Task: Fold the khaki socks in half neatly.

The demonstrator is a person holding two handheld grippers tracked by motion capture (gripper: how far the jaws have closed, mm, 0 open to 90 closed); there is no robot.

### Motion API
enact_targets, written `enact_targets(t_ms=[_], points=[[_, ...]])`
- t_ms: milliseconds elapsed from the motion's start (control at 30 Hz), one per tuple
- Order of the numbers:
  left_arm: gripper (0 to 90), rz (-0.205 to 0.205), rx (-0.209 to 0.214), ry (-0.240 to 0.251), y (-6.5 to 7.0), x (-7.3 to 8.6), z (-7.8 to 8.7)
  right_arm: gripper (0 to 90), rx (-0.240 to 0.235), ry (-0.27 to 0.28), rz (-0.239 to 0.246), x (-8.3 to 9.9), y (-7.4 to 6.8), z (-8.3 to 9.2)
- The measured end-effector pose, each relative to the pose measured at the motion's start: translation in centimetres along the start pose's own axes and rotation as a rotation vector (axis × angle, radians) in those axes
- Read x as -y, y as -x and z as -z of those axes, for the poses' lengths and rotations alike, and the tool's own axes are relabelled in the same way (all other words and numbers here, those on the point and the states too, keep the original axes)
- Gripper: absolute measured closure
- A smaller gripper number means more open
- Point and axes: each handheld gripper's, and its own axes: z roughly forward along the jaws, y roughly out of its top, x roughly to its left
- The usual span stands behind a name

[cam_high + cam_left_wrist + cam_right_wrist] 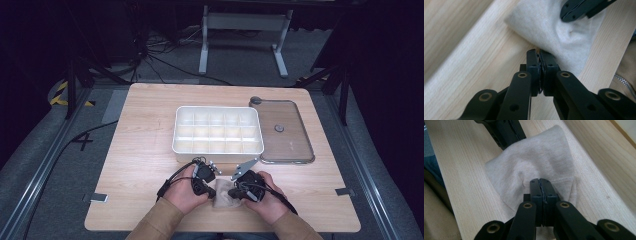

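Observation:
A small beige cloth (224, 199) lies bunched on the wooden table, close to its front edge and between the person's two hands. My left gripper (212, 194) comes in from the left with its jaws together at the cloth's (554, 27) near edge; its tips (539, 53) pinch that hem. My right gripper (231, 193) comes in from the right. In the right gripper view its jaws (540, 181) are shut on a puckered fold of the cloth (536, 157). The two grippers face each other across the cloth.
A white tray (217, 150) with several empty compartments stands just behind the hands. Its clear lid (295, 145) lies flat to the right of it. Tan sleeves come in over the table's front edge (150, 227).

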Motion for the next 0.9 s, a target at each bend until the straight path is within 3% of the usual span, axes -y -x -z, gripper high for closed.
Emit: enact_targets(t_ms=[167, 267, 533, 767, 900], points=[[87.6, -0.031, 0.021, 0.047, 0.6, -0.4, 0.3, 90.0, -0.001, 0.015, -0.01, 0.2, 0.1, 0.0], [87.6, -0.055, 0.024, 0.055, 0.8, -0.7, 0.3, 90.0, -0.005, 0.024, -0.014, 0.3, 0.1, 0.0], [87.5, -0.074, 0.008, 0.067, 1.8, -1.3, 0.1, 90.0, 0.002, 0.033, -0.028, 0.4, 0.0, 0.0], [86.7, -0.063, 0.013, 0.072, 1.6, -1.1, 0.3, 90.0, -0.006, 0.041, -0.025, 0.5, 0.0, 0.2], [86.2, -0.048, 0.005, 0.072, 1.3, -1.1, 0.3, 90.0, -0.012, 0.053, -0.034, 0.6, 0.2, 1.1]])
